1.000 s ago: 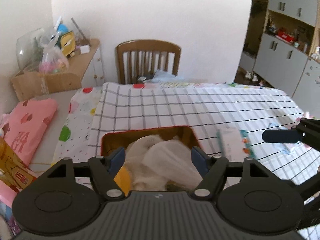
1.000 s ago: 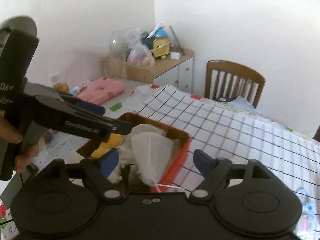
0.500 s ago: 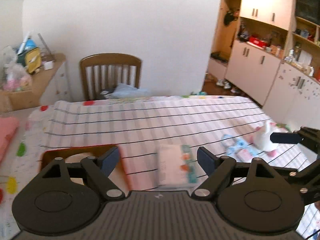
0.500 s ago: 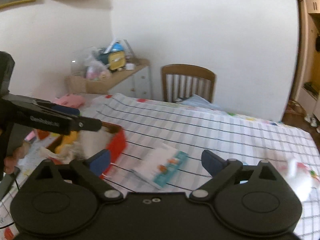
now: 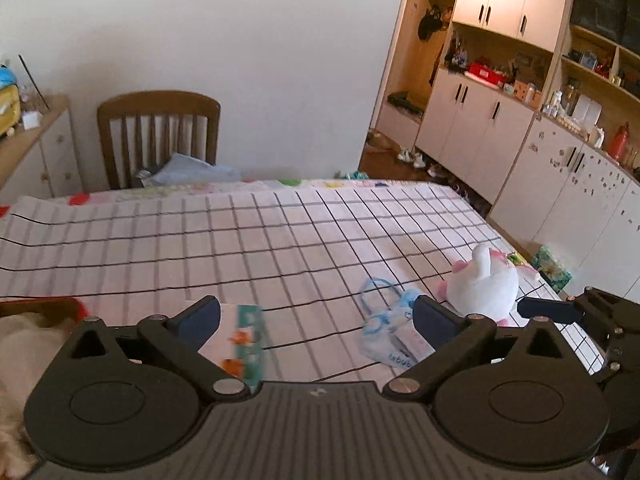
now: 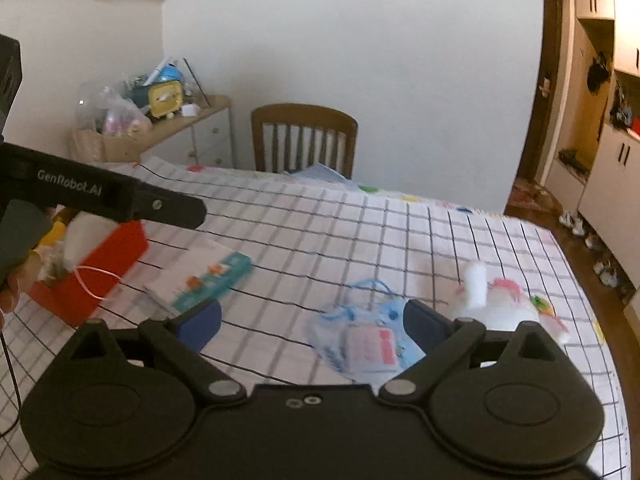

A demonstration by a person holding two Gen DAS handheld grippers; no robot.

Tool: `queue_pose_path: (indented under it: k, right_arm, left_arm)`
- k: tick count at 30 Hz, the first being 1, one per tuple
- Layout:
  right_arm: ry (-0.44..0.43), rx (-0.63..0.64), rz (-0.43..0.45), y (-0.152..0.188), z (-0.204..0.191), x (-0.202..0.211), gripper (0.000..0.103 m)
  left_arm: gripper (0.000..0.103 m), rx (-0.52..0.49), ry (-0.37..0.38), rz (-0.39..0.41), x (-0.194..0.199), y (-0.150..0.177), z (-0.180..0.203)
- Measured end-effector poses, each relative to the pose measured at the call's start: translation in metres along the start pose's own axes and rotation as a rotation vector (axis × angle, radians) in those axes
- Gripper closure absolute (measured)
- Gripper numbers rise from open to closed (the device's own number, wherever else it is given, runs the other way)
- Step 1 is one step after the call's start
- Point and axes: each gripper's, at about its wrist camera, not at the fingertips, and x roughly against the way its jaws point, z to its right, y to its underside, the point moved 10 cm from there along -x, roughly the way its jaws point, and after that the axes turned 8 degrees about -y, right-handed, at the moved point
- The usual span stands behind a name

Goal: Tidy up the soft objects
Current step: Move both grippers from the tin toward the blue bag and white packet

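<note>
From my station, the left gripper [image 5: 316, 316] has its jaws opening, with nothing clamped between them; the checked worktop [image 5: 248, 248] shows through the gap. Just beyond its left finger lies the flat tissue pack [image 5: 236, 340], partly hidden by that finger. Just beyond its right finger lies the pale blue pouch [image 5: 384, 332], flat on the cloth and untouched. Beyond and to the right of that finger sits the white plush toy [image 5: 484, 284], upright, near the worktop's right edge. At the far left, level with the finger, I see the rim of the red box [image 5: 60, 306] with pale soft items inside.

The right gripper [image 6: 312, 320] is released and empty, its jaws spread wide. The blue pouch [image 6: 360, 336] lies just ahead, between the fingers and closer to the right one, with no contact visible. The plush toy [image 6: 496, 300] rests just beyond the right finger. The tissue pack [image 6: 200, 276] lies ahead of the left finger; the red box [image 6: 92, 276] sits further left, beneath the other gripper.

Past the worktop stands a wooden chair [image 6: 304, 140] against the wall.
</note>
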Motion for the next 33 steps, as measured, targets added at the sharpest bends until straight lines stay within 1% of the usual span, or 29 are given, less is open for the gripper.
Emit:
queue_pose_path:
  k: [5, 8, 10, 13, 18, 24, 28, 29, 31, 33]
  right_arm:
    - [0.008, -0.043, -0.021, 0.015, 0.028, -0.014, 0.008]
    - [0.022, -0.058, -0.033, 0.022, 0.040, -0.027, 0.013]
    - [0.027, -0.068, -0.042, 0.027, 0.045, -0.035, 0.020]
    - [0.029, -0.081, -0.062, 0.035, 0.052, -0.053, 0.024]
    - [0.022, -0.095, -0.094, 0.044, 0.061, -0.075, 0.026]
    - [0.025, -0.101, -0.120, 0.052, 0.069, -0.090, 0.028]
    - [0.031, -0.107, -0.130, 0.057, 0.072, -0.096, 0.031]
    - [0.034, -0.102, -0.125, 0.057, 0.072, -0.096, 0.032]
    - [0.045, -0.080, -0.121, 0.057, 0.071, -0.096, 0.039]
    - [0.061, -0.040, -0.119, 0.058, 0.069, -0.096, 0.039]
  left_arm:
    - [0.000, -0.029, 0.018, -0.067, -0.033, 0.003, 0.025]
    - [0.000, -0.039, 0.020, -0.093, -0.050, 0.004, 0.036]
    - [0.000, -0.059, 0.014, -0.099, -0.060, 0.005, 0.042]
    - [0.000, -0.093, -0.003, -0.101, -0.074, 0.008, 0.049]
    - [0.000, -0.127, -0.021, -0.105, -0.089, 0.011, 0.058]
    - [0.000, -0.122, -0.036, -0.106, -0.098, 0.012, 0.056]
    - [0.000, -0.132, -0.056, -0.090, -0.101, 0.012, 0.052]
    - [0.000, -0.133, -0.062, -0.087, -0.101, 0.011, 0.051]
    - [0.000, -0.130, -0.072, -0.082, -0.102, 0.011, 0.049]
    - [0.000, -0.126, -0.076, -0.082, -0.103, 0.010, 0.047]
